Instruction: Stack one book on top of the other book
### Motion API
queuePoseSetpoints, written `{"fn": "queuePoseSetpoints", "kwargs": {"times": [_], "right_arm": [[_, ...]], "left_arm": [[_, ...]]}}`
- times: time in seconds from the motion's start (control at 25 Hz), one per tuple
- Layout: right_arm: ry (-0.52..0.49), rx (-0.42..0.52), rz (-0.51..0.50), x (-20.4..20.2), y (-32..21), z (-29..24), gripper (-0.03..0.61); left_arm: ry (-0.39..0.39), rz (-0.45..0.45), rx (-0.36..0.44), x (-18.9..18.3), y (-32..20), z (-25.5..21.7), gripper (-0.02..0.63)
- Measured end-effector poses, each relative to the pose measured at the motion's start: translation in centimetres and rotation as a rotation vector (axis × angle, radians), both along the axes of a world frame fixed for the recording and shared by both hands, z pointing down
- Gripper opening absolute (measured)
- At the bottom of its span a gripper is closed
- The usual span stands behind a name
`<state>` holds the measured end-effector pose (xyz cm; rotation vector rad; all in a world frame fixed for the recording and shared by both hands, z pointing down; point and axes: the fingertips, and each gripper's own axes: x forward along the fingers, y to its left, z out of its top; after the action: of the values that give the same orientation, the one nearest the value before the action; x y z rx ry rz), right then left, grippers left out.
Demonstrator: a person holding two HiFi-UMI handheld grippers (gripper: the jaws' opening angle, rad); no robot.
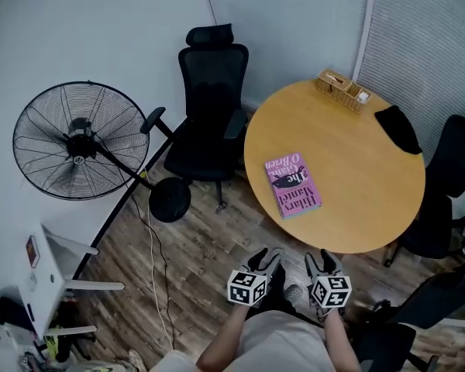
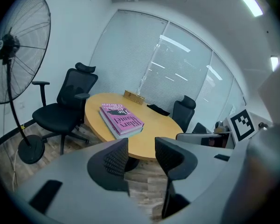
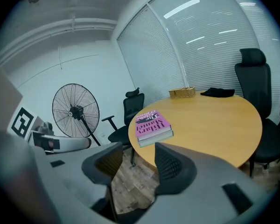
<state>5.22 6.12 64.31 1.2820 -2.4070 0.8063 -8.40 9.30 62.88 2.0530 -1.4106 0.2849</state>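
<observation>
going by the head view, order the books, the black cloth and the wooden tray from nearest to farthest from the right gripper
1. books: on the near left part of the table, closest to the right gripper.
2. black cloth: by the table's far right edge.
3. wooden tray: at the table's far edge, farthest.

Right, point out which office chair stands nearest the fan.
The high-backed chair left of the round table, beside the fan; the other chairs sit on the table's right.
</observation>
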Motion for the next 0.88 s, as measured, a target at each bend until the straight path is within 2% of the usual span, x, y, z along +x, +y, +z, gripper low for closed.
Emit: {"fn": "queuePoseSetpoints", "kwargs": {"times": [0.24, 0.52, 0.68, 0.88], "right_arm": [[0.005, 0.034, 0.006, 0.3, 1.8, -0.4, 0.185], [0.023, 0.034, 0.068, 1.9, 2.4, -0.8, 0.041], [0.03, 0.032, 0.06, 2.1, 2.8, -0.9, 0.021], [0.016, 0.053, 0.013, 1.7, 2.6, -1.5, 0.018]], "left_arm": [[-0.037, -0.019, 0.025, -0.8, 2.6, -0.5, 0.137], [-0.057, -0.021, 0.06, -0.6, 3.3, -1.6, 0.06], [-0.056, -0.026, 0.083, -0.8, 3.3, -2.3, 0.029], [-0.059, -0.02, 0.09, -0.6, 2.6, -2.6, 0.028]]}}
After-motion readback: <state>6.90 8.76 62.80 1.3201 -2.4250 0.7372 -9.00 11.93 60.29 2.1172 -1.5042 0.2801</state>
